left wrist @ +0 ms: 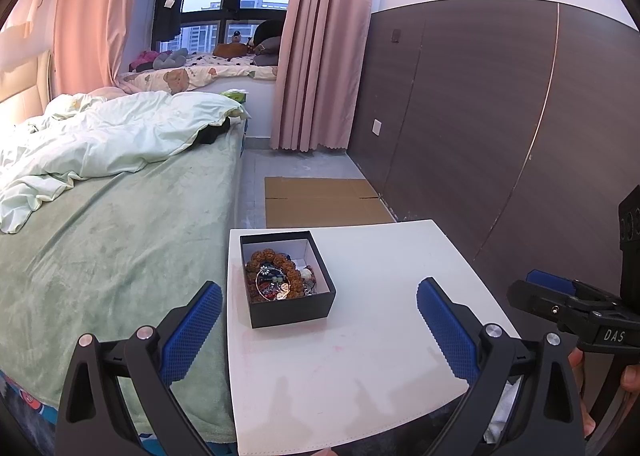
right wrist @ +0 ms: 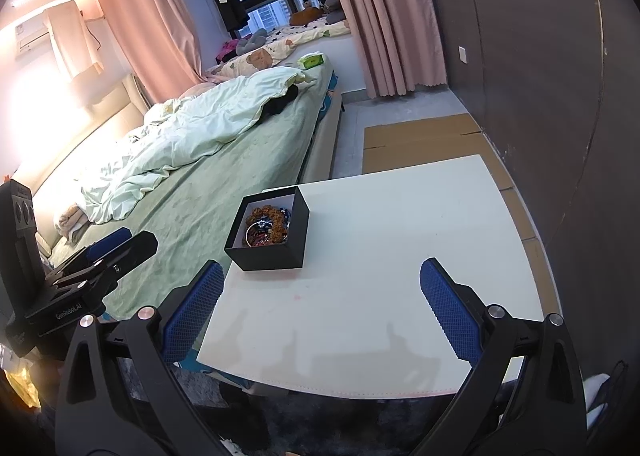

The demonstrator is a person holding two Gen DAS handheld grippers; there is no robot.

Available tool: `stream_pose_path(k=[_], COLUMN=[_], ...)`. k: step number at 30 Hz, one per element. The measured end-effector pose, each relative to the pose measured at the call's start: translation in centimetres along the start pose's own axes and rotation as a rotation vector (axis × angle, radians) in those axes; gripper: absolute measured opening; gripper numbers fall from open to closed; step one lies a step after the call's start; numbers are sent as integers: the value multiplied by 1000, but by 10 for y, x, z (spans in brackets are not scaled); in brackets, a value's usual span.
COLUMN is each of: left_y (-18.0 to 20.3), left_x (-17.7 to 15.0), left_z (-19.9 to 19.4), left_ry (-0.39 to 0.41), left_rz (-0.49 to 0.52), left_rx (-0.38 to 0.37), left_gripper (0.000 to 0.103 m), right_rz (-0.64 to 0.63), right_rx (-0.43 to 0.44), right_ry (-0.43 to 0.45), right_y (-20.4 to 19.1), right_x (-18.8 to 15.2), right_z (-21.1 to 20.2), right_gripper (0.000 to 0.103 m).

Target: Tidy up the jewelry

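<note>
left wrist view: left gripper (left wrist: 319, 306) and right gripper (right wrist: 321, 286) wide apart, empty, near black box (left wrist: 286, 298).

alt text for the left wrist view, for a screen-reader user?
An open black box of jewelry, with a brown beaded bracelet on top, sits on a white table beside a green-covered bed. The left gripper hovers open and empty in front; the right gripper shows at the right edge.

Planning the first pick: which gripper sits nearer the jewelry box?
The left gripper; the black jewelry box lies just ahead of its fingers, whereas the right gripper hangs farther back.
</note>
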State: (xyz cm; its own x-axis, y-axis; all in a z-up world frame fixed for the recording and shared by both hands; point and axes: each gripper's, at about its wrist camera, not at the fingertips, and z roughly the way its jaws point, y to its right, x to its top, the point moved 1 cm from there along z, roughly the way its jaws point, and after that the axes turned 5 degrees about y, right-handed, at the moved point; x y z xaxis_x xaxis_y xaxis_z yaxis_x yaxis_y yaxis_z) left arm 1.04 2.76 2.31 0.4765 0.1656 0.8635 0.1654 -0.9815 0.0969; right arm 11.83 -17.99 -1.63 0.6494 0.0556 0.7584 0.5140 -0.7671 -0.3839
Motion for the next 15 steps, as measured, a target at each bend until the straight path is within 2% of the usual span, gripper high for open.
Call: stream_pose_path(k=[15], left_y=[0], left_x=[0], left_z=[-1], left_ry=[1], left_rz=[2], left_rx=[0], left_gripper=[95], right_rz=[-7], right_rx=[-1], right_ry=[-2], right_y=[-1], right_x=[0], right_z=[0], right_gripper=[98])
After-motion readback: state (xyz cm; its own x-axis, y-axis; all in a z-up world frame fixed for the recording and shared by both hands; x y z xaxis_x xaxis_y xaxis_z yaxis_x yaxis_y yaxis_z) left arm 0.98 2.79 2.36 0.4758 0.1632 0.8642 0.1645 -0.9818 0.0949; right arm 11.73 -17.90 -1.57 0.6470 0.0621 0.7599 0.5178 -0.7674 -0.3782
